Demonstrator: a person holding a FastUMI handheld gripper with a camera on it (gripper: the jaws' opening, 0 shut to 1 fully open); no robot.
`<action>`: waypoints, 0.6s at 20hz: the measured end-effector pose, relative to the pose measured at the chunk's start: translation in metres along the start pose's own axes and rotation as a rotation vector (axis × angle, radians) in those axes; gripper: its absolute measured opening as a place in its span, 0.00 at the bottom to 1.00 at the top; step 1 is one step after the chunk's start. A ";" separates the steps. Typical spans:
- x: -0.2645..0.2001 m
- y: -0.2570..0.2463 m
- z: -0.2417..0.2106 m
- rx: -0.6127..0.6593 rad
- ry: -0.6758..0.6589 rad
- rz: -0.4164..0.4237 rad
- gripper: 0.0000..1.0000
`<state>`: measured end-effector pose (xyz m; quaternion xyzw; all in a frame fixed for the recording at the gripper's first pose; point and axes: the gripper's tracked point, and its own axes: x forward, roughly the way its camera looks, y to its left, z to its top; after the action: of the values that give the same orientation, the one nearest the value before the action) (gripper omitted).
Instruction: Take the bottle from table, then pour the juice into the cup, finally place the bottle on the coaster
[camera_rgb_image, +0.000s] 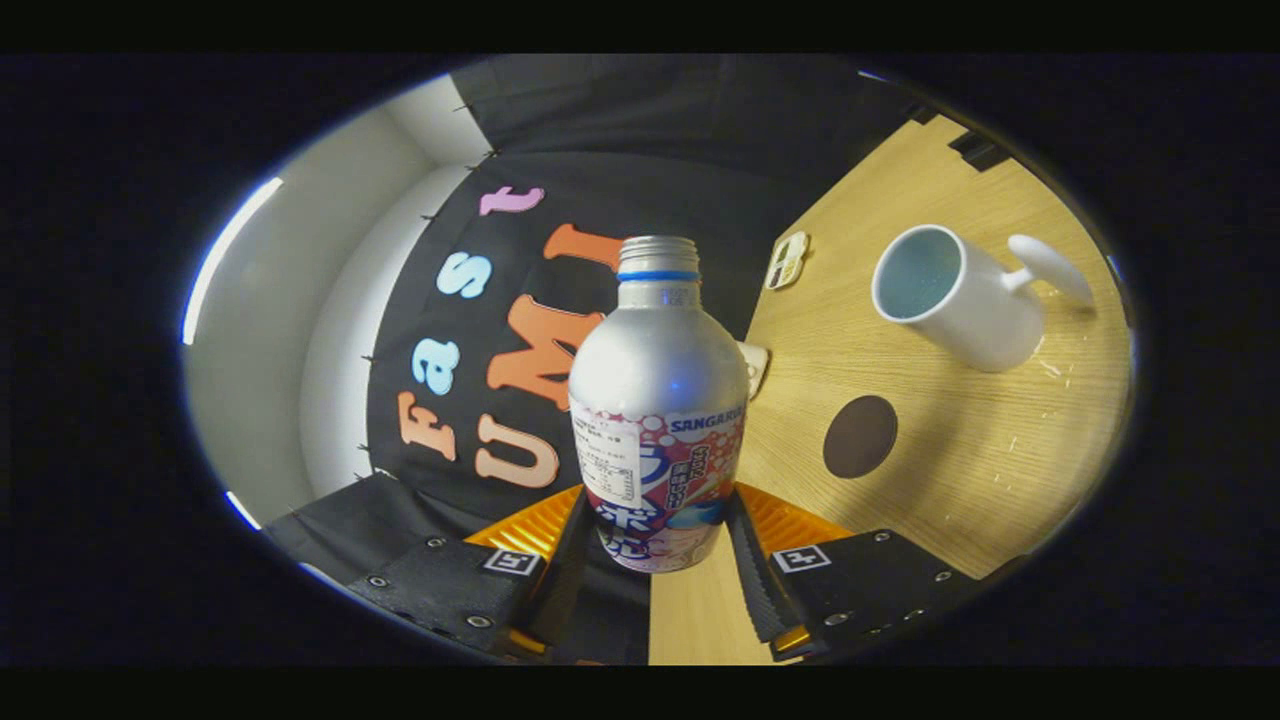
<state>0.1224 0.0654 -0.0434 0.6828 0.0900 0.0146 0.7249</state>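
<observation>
Silver and uncapped, the bottle (658, 400) stands between the fingers (655, 550), which close on its lower body from both sides and hold it. Beyond the fingers to the right, on the wooden table (960, 470), lie a dark round coaster (860, 436) and, farther off, a white cup (955, 295).
</observation>
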 end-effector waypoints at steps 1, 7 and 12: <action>0.002 -0.003 0.004 0.028 -0.004 -0.010 0.69; 0.004 -0.006 0.018 0.214 -0.040 -0.018 0.69; 0.013 0.000 0.024 0.294 -0.042 -0.020 0.69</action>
<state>0.1384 0.0434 -0.0440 0.7807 0.0828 -0.0203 0.6190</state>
